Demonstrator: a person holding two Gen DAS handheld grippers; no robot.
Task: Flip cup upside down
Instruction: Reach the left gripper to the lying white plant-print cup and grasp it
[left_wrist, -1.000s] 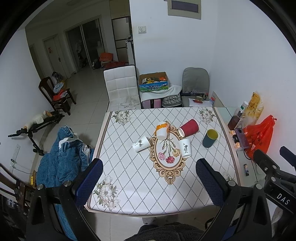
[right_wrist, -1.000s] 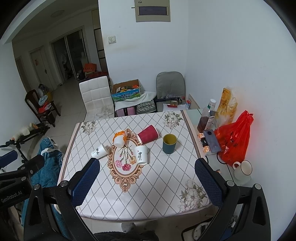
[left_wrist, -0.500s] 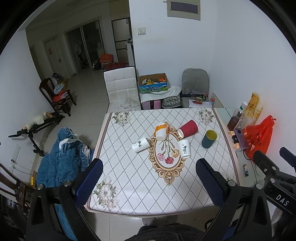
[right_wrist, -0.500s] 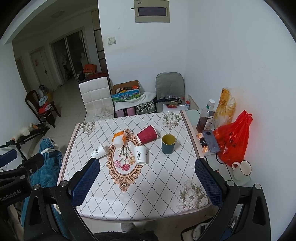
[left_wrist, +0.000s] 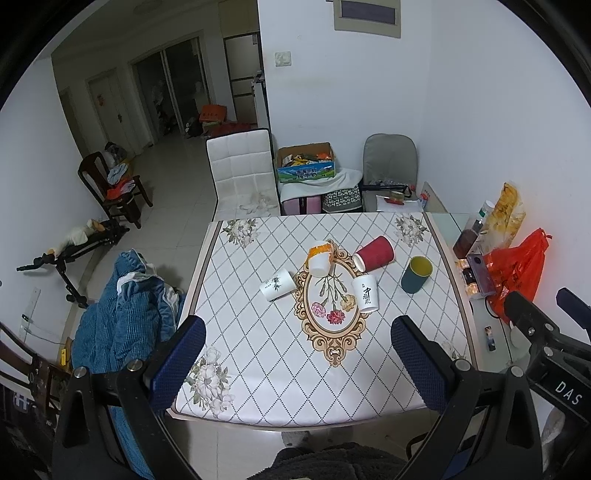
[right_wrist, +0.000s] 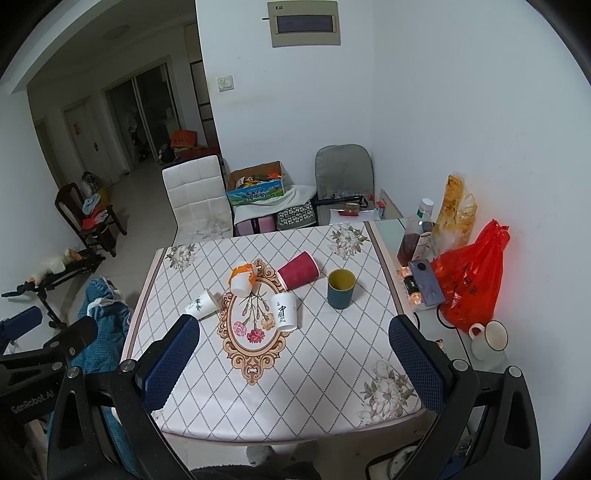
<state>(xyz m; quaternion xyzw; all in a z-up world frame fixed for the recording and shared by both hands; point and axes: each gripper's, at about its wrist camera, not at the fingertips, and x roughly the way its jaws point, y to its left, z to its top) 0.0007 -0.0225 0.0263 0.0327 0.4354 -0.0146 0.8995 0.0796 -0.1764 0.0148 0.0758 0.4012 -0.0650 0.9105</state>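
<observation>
Black "DAS" marks right claw (left_wrist: 561, 387); both claws spread, left claw (left_wrist: 295, 363) empty.

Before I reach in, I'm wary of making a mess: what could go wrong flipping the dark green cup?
Three risks, as I judge them. The red cup lies on its side close beside the dark green cup; a nudge could roll it. The white lettered cup stands close by on the other side and could topple. The right tool is open and far above the table, so a long, hasty descent might knock the cup toward the red bag.
</observation>
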